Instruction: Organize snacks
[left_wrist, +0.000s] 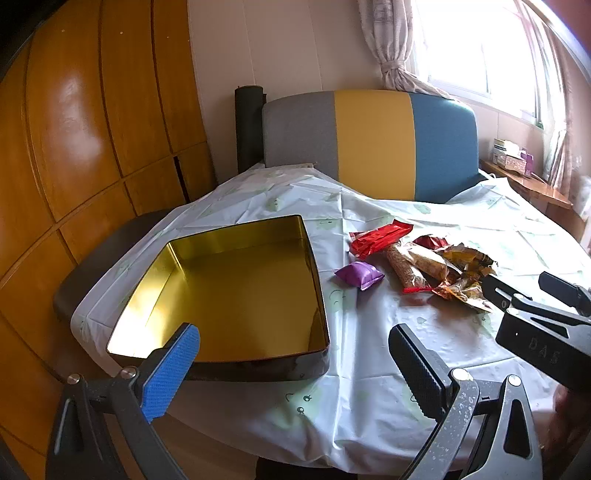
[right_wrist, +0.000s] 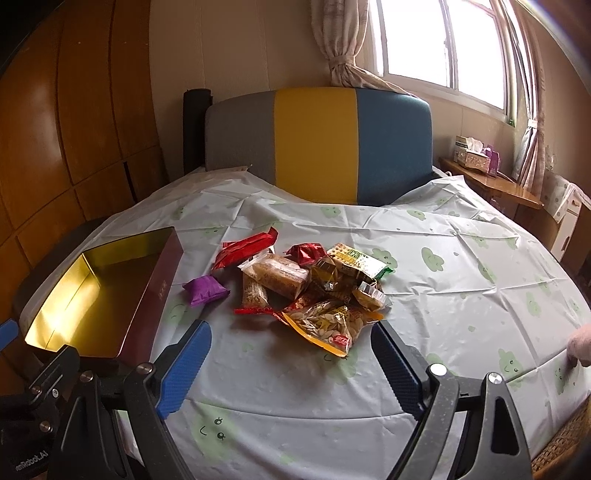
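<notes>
Snacks (right_wrist: 314, 288) lie heaped mid-table, just right of the empty gold tin (right_wrist: 99, 295); a purple packet (right_wrist: 205, 290) sits apart, between heap and tin. Both tools are spread and hold nothing: the right gripper (right_wrist: 291, 365) faces the heap's near edge, the left gripper (left_wrist: 295, 365) hangs by the tin's near corner. Best to take the seed bag (right_wrist: 328, 325) first, pinching its flat body low so the film does not slip.

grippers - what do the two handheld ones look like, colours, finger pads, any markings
Both are dark grey metal frames with silver pivot bolts and two long fingers. On the left gripper, one pad is bright blue and textured, the other black and ribbed. The right gripper looks the same in its own camera; from the left camera its black body is stamped with letters that look like DAS. No cables or sleeves are visible.
</notes>
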